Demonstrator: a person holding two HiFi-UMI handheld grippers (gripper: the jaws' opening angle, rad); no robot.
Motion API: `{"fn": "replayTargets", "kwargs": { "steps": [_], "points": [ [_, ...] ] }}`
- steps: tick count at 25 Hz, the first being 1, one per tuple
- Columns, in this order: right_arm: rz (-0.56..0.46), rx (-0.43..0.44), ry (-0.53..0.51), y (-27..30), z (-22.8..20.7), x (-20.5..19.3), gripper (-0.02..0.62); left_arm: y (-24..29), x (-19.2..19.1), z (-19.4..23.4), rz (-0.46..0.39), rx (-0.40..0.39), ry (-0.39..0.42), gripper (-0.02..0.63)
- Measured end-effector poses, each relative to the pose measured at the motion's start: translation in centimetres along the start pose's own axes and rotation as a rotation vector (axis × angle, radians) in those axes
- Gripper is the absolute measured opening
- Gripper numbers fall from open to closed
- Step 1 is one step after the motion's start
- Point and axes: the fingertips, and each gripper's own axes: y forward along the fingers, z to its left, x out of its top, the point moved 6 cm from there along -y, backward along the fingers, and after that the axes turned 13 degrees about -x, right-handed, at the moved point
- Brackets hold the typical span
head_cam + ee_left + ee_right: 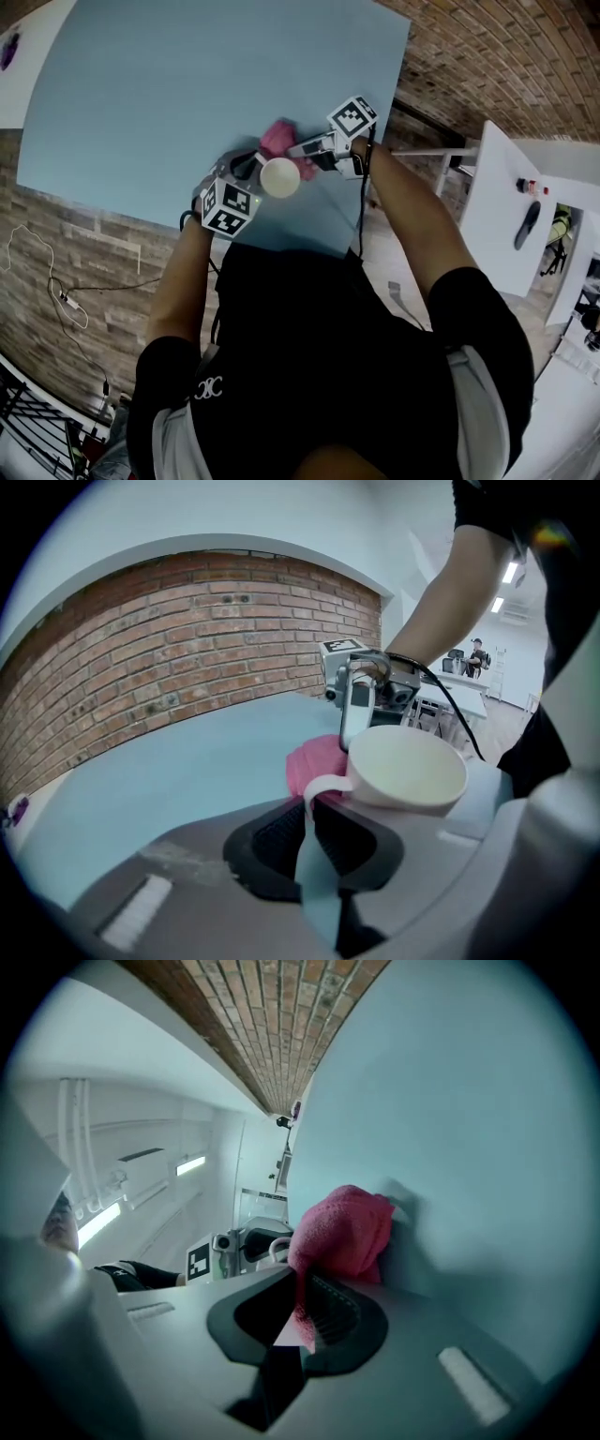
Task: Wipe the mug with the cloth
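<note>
A cream mug (279,177) is held up over the light blue table (187,84), mouth upward. My left gripper (309,832) is shut on its handle (319,789); the mug's bowl (408,771) sits just past the jaws. A pink cloth (342,1232) hangs bunched from my right gripper (302,1321), whose jaws are shut on its edge. The cloth (278,138) lies against the mug's far side, and in the left gripper view the pink cloth (314,764) shows behind the handle. The right gripper (314,150) comes in from the right.
A brick wall (169,667) runs behind the table. White tables (511,202) with small objects stand to the right of the person. Cables (66,295) lie on the floor at the left. The table's near edge (281,246) is close to the person's body.
</note>
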Motion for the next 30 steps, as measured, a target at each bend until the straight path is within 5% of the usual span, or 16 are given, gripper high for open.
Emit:
{"fn": "replayTargets", "kwargs": {
  "steps": [7,12,19,30],
  "points": [
    [-0.092,0.152,-0.064,-0.6,2.3,-0.4,0.038,-0.2,-0.5,-0.1,0.007,0.033,-0.027,0.040],
    [-0.116,0.011,-0.010,-0.9,0.2,-1.6,0.038,-0.4,-0.7,-0.5,0.000,0.069,-0.071,0.040],
    [-0.121,-0.045,-0.168,-2.3,2.1,-3.1,0.038,-0.4,-1.0,-0.6,-0.010,0.110,-0.147,0.038],
    [-0.216,-0.050,-0.121,-2.0,1.0,-7.6,0.038,-0.7,-1.7,-1.4,-0.029,0.203,-0.284,0.034]
  ]
}}
